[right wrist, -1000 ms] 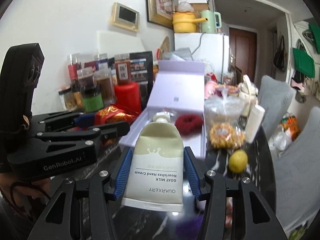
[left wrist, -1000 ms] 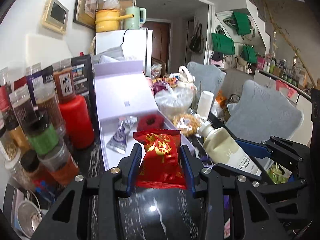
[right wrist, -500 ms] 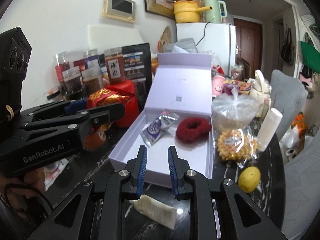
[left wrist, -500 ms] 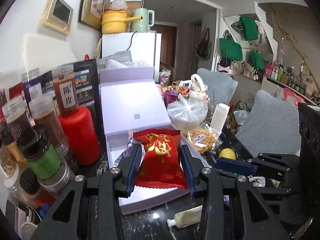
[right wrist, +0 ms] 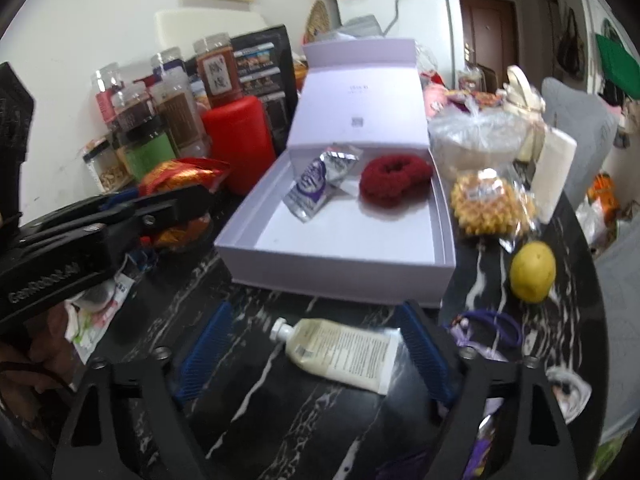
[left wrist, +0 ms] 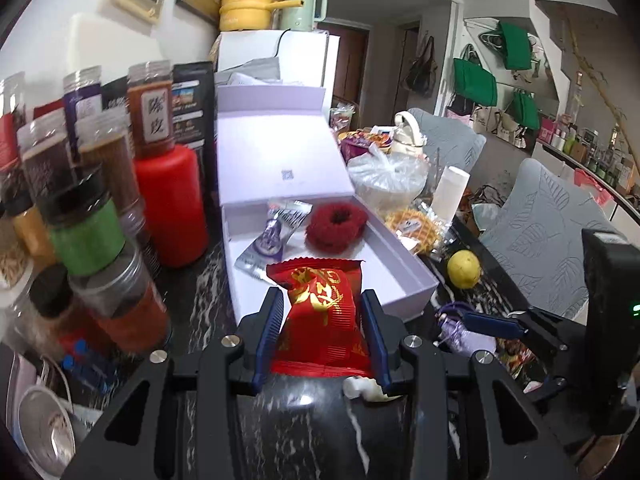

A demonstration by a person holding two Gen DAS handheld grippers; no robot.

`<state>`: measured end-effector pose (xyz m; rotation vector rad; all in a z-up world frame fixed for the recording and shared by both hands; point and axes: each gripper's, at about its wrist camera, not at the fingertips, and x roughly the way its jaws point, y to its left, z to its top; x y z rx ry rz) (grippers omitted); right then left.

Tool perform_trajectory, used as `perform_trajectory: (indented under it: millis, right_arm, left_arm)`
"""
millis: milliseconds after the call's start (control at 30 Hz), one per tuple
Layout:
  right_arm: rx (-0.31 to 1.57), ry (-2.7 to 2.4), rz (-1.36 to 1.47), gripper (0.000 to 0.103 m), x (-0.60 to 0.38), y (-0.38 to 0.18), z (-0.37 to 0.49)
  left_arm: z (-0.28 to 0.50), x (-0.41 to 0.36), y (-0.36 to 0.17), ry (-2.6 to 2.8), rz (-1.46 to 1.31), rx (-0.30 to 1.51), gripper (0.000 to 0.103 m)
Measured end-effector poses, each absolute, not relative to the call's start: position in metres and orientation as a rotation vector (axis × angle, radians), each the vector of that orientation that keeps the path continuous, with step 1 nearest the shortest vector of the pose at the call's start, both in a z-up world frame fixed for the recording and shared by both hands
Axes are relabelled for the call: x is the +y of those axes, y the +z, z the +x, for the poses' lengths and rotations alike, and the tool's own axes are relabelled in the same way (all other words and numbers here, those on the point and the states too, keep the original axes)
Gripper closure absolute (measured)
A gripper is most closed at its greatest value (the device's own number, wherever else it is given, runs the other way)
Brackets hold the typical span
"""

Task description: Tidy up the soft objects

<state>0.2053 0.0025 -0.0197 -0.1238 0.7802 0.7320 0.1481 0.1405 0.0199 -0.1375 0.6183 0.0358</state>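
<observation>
Red snack packet point(left wrist: 320, 316) sits clamped in the left gripper point(left wrist: 320, 320) before the lavender box point(right wrist: 340, 264) — the right gripper point(right wrist: 316, 354) is opening, hand-cream tube point(right wrist: 340, 354) lying unpinched between its jaws on the table.

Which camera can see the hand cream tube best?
The right wrist view. There the whole hand cream tube lies on the black table between the opening right gripper pads, untouched. The left wrist view shows only its white cap end, peeking out behind the left gripper.

White fridge point(left wrist: 276, 56), grey chairs point(left wrist: 544, 232), black marble table point(right wrist: 304, 420)
</observation>
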Motion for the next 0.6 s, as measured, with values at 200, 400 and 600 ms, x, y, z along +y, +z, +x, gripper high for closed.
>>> perform_trajectory:
  millis: [200,400,600]
  right_arm:
    - [0.840,0.660,-0.089,0.000,0.006,-0.048,0.204]
    - [0.925,0.598,-0.041,0.000,0.015,-0.077,0.216]
    - [0.939,0.549,-0.034,0.000,0.024,-0.093,0.223]
  left_arm:
    - [0.133,0.150,0.003,0.078,-0.152,0.650,0.064]
    - [0.130,0.161,-0.008,0.097,-0.172,0.672,0.064]
    - [0.131,0.168,-0.013,0.103,-0.177,0.675,0.064]
